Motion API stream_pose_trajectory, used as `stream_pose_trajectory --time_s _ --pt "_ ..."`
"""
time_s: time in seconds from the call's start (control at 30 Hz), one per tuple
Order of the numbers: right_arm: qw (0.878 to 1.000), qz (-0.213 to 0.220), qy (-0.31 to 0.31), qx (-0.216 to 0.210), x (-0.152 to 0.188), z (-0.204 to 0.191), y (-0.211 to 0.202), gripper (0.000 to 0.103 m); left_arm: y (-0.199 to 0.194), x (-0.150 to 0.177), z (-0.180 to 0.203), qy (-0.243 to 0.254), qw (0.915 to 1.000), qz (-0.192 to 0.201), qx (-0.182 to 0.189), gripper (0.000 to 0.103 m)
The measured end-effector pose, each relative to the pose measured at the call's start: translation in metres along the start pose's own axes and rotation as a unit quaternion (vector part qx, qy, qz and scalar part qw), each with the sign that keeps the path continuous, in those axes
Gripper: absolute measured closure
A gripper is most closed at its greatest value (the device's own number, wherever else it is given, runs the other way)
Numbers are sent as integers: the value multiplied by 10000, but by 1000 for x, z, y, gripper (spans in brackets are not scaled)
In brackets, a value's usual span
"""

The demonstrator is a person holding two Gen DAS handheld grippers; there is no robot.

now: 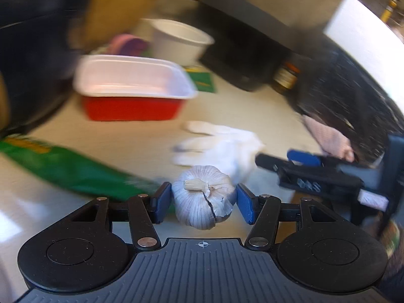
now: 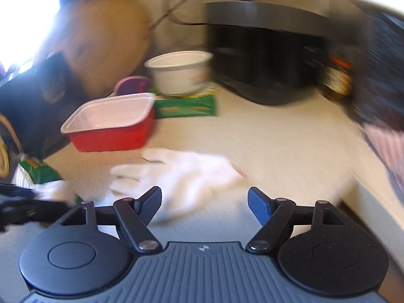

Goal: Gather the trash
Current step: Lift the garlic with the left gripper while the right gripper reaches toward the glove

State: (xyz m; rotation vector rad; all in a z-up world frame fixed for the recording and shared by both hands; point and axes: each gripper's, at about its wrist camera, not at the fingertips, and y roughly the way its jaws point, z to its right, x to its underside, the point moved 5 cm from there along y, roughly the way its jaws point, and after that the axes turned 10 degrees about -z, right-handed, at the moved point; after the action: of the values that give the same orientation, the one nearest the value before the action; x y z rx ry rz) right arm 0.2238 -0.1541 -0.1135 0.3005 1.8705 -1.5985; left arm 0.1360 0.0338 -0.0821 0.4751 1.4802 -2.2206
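Garlic (image 1: pixel 204 197) sits right in front of my left camera, a whole bulb with a split in its papery skin, lodged between the blue pads of my left hand-held gripper (image 1: pixel 203 202). The jaws stand wide and both pads appear to touch the bulb's sides, so I read it as gripped. Beyond it a white glove (image 1: pixel 222 146) lies flat on the pale bench (image 1: pixel 252 106), with a green wrapper (image 1: pixel 70 166) stretched out to the left. Farther back stands a red tray with a white lining (image 1: pixel 131 88), and behind that a white bowl (image 1: pixel 179 40) beside a black appliance (image 1: pixel 247 50).

From the right camera, my right hand-held gripper (image 2: pixel 204 204) is spread apart with nothing between its pads, hovering just over the glove's wrist end. Everything beyond the grippers is smeared by blur.
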Motion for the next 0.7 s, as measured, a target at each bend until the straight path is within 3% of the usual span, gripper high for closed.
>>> stream_pose_trajectory --time_s 0.17,0.33,0.37,0.43,0.47,0.5,0.7 --pt "9992 -152 -358 93 -26 -18 41 27 -15 10 -24 -397 9988 87 -270 42" --pt "9979 -537 -353 -7 -20 -17 61 28 -25 19 -33 -645 9972 288 -238 42" --pt "9976 -594 -363 -7 -17 -17 63 32 -26 20 -34 -692 9969 312 -189 42" --pt "9970 -570 -517 -75 -15 -22 58 63 -25 23 -37 -779 9964 304 -123 42" --pt "9962 -610 -607 -136 -15 -26 54 94 -24 24 -38 -799 9963 282 -111 42" --pt "9957 -635 -650 -178 -15 -29 49 99 -23 24 -37 -810 9963 259 -110 42" --pt "9975 -257 -518 -406 -16 -29 3 99 -17 24 -19 -715 9972 185 -57 42"
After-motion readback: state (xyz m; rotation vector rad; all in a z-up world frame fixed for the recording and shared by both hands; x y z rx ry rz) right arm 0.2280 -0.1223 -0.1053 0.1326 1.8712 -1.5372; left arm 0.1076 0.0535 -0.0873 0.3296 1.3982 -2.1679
